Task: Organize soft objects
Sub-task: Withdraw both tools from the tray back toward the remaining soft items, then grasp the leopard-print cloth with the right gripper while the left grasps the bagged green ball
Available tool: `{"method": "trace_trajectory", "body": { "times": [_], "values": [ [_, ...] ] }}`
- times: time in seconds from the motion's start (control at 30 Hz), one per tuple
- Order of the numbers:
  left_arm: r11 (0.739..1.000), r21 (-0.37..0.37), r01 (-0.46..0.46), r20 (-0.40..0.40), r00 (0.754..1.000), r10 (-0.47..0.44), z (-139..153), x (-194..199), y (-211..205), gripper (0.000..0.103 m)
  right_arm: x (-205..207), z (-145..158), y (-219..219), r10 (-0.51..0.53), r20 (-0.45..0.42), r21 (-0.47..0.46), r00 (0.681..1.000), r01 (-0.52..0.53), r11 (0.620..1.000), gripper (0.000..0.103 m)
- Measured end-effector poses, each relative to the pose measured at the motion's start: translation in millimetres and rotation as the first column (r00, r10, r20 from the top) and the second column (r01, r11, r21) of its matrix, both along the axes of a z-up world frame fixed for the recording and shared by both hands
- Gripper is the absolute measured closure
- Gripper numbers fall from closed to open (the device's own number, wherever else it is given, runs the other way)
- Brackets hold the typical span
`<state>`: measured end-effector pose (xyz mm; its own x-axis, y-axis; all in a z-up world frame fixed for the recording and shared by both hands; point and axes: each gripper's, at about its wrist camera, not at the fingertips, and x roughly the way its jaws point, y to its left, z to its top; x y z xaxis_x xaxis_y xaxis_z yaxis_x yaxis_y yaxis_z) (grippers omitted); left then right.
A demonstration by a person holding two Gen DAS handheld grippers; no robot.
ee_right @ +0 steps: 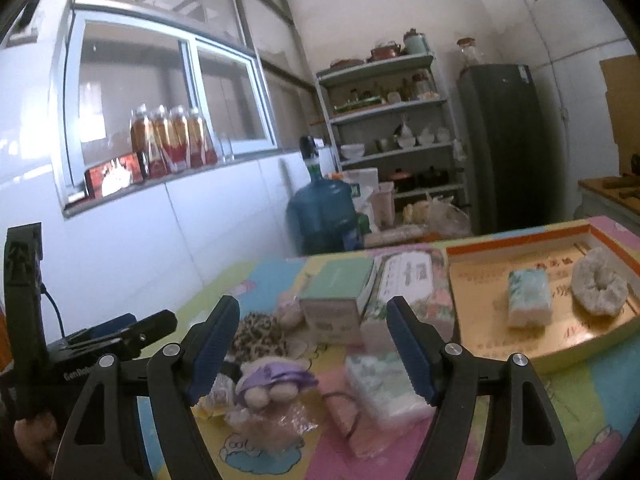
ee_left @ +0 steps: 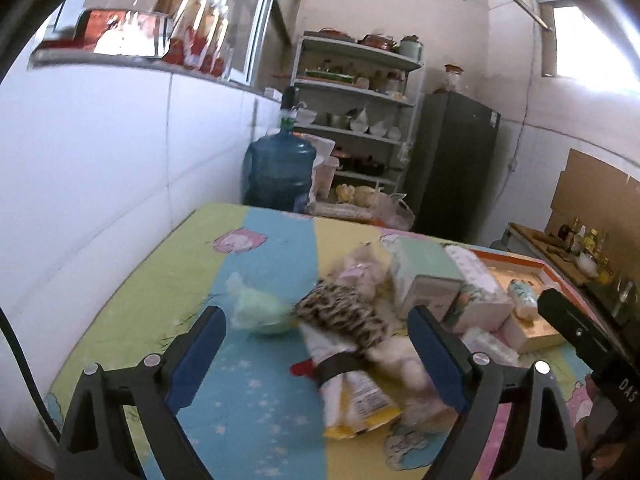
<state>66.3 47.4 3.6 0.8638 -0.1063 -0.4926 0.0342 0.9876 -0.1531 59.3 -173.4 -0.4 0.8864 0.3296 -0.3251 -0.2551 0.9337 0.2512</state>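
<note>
My left gripper (ee_left: 318,356) is open above a pile of soft things on the colourful cloth. Between its fingers lie a leopard-print piece (ee_left: 340,312) and a rolled cloth with a black band (ee_left: 344,372). A pale green bagged item (ee_left: 260,314) sits just left of them. My right gripper (ee_right: 312,352) is open too, low over a purple plush toy (ee_right: 268,380), a pink cloth (ee_right: 348,412) and a tissue pack (ee_right: 384,388). The orange-rimmed tray (ee_right: 516,240) at the right holds another tissue pack (ee_right: 528,298) and a fluffy white scrunchie (ee_right: 598,288).
Boxes (ee_right: 336,292) and a flowered wipes pack (ee_right: 408,280) stand behind the pile. A white wall borders the table's left side. Beyond the far edge are a blue water jug (ee_right: 320,208), a shelf rack (ee_right: 392,120) and a dark fridge (ee_right: 504,140).
</note>
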Motion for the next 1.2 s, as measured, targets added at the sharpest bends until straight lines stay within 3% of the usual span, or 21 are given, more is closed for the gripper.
{"method": "trace_trajectory", "body": {
  "times": [0.4, 0.7, 0.8, 1.0, 1.2],
  "values": [
    [0.999, -0.033, 0.0, -0.053, 0.999, -0.002, -20, 9, 38, 0.013, 9, -12, 35, 0.063, -0.049, -0.058, 0.997, -0.066, 0.996, 0.026],
    [0.998, -0.05, -0.043, -0.082, 0.996, 0.039, -29, 26, 64, 0.013, 43, -5, 76, 0.202, -0.067, -0.033, 0.977, -0.205, 0.978, 0.026],
    [0.997, -0.037, -0.067, -0.08, 0.995, 0.064, -25, 28, 72, 0.013, 65, -5, 94, 0.219, -0.12, -0.034, 0.968, -0.224, 0.974, 0.026],
    [0.995, -0.015, -0.102, -0.059, 0.993, 0.101, -16, 28, 94, 0.013, 103, -23, 128, 0.15, -0.315, -0.084, 0.937, -0.185, 0.979, 0.026],
    [0.996, -0.018, -0.088, -0.059, 0.994, 0.087, -15, 26, 107, 0.013, 122, -40, 137, 0.106, -0.417, -0.073, 0.903, -0.15, 0.986, 0.026]
  ]
}}
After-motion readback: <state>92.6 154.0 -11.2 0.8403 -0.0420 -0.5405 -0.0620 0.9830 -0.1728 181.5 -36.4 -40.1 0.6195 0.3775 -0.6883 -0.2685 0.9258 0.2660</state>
